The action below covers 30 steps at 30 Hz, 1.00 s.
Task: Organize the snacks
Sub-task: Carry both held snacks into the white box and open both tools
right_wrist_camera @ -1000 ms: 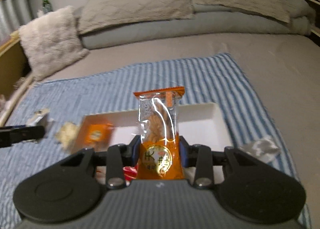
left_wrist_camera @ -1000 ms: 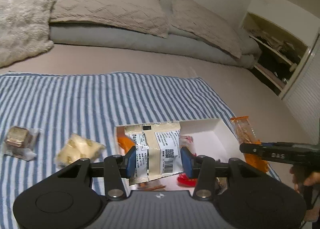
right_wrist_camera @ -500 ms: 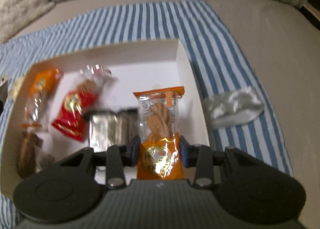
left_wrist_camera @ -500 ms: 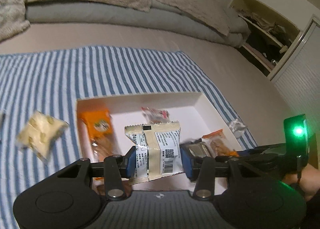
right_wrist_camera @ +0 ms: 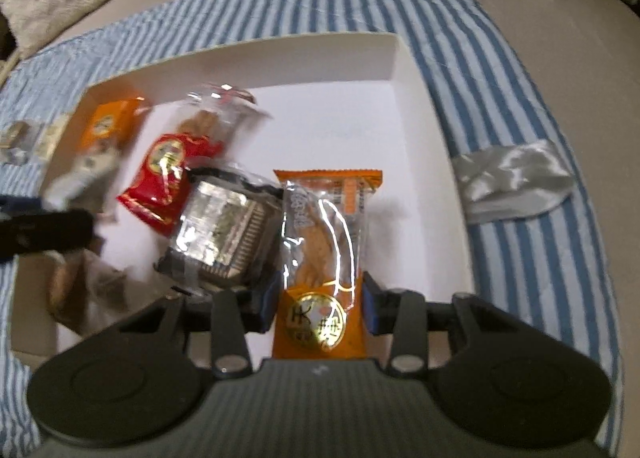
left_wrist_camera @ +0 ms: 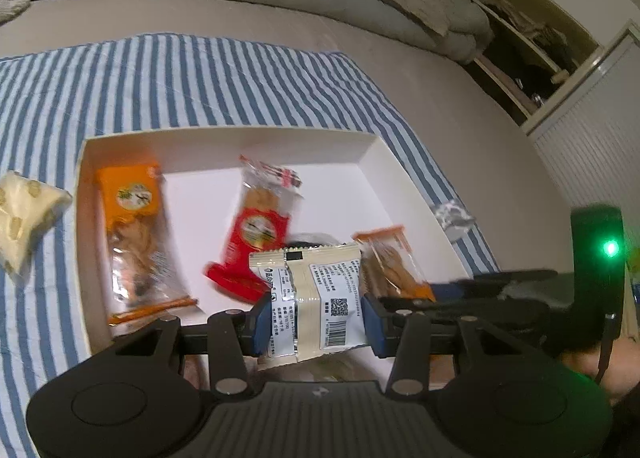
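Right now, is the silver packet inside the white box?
No, the silver packet lies on the striped cloth, outside the white box.

barcode and QR code on cream packet (left_wrist_camera: 316, 298), print too small to read

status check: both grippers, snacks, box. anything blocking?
Left gripper shut on cream packet. Right gripper shut on orange packet, jaws easing open. Both over white box. Foil-wrapped snack crowds the drop spot.

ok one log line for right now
left gripper: holds cream packet | right gripper: orange packet between jaws | both over white box
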Each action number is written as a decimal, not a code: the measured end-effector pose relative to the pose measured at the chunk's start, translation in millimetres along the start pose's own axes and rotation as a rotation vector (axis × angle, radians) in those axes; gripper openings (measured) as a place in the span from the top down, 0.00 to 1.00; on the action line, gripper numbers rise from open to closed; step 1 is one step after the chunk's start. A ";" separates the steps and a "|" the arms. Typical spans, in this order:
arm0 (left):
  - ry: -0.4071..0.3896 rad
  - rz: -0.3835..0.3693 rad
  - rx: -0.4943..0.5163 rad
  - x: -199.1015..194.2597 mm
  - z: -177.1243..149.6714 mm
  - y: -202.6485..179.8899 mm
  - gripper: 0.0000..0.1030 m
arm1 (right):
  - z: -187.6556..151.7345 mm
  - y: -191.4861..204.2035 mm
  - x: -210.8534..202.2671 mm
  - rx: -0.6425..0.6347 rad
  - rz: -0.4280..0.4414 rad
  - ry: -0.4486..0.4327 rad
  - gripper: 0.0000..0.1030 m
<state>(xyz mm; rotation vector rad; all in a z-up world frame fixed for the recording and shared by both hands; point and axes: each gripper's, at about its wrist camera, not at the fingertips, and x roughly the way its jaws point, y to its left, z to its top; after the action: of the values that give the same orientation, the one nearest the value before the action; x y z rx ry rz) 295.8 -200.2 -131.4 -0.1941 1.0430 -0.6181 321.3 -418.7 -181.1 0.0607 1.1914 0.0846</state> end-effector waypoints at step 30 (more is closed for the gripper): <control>0.156 -0.081 0.092 89.0 -9.9 -41.0 0.53 | 4.1 -27.4 -30.7 0.069 -0.077 -0.146 0.43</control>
<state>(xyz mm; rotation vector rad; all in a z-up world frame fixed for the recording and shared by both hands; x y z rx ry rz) 302.9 -282.3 -185.1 -0.1097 1.1583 -0.7621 314.8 -449.0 -153.6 0.0800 1.0494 -0.0282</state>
